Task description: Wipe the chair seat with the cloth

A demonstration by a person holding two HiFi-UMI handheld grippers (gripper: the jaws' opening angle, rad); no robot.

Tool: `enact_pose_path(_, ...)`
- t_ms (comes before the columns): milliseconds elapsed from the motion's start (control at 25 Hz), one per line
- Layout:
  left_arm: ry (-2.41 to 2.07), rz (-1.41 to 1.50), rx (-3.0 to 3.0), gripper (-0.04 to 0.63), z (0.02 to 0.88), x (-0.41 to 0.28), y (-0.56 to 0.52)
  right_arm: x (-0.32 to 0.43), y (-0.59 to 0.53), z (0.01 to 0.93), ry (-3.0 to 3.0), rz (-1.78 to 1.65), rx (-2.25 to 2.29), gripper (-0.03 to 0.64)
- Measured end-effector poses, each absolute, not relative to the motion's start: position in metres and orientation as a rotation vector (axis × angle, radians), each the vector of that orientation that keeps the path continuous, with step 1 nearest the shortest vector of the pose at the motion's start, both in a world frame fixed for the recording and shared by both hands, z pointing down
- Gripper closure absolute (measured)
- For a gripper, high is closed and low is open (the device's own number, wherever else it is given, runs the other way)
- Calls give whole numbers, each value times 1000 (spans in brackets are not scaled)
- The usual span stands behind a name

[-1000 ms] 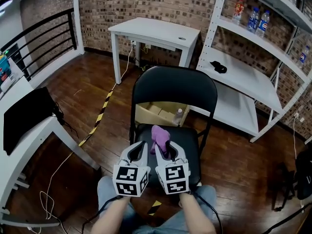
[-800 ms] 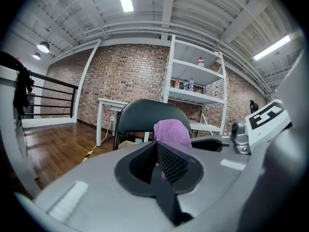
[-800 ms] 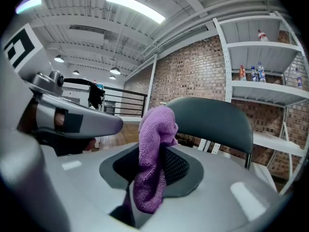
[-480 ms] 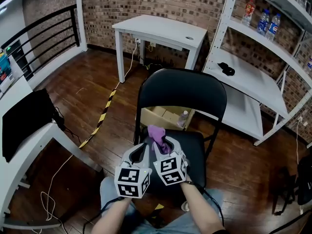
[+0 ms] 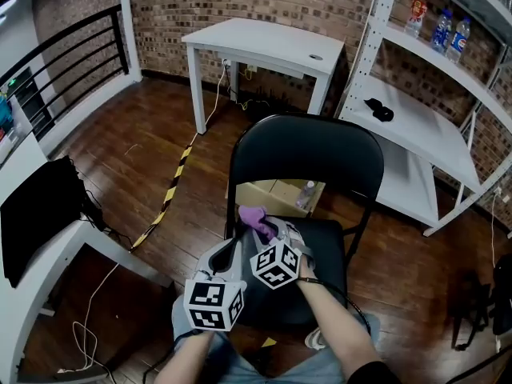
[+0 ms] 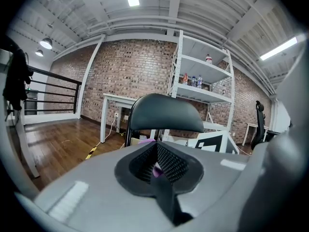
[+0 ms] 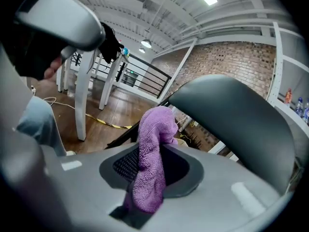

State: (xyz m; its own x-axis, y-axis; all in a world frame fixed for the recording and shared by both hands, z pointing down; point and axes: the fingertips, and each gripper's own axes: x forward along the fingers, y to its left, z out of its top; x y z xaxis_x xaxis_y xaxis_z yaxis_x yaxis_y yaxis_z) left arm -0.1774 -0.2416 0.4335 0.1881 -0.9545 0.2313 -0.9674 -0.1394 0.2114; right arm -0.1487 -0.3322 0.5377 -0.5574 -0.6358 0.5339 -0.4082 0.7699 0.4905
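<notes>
Since a second ago the right gripper [image 5: 267, 232] has swung left, pinching the cloth [image 5: 254, 216] over the rear corner of the chair seat [image 5: 326, 253], ready to wipe. The left gripper [image 5: 229, 254] waits alongside, pressed together and empty.

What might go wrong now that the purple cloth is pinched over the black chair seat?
1. The purple cloth stands bunched up out of the right gripper's fingers, so the hard fingers might rub the chair seat instead of the cloth.
2. The left gripper, shut and empty, sits close beside the right one; they might knock together in a sweep.
</notes>
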Motion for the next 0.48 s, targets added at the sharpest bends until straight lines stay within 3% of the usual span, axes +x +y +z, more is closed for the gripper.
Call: enact_pose_path(480,-1795,127,2116,591,460,-202,-248,-161,-398,633,-1964,-504,567,514)
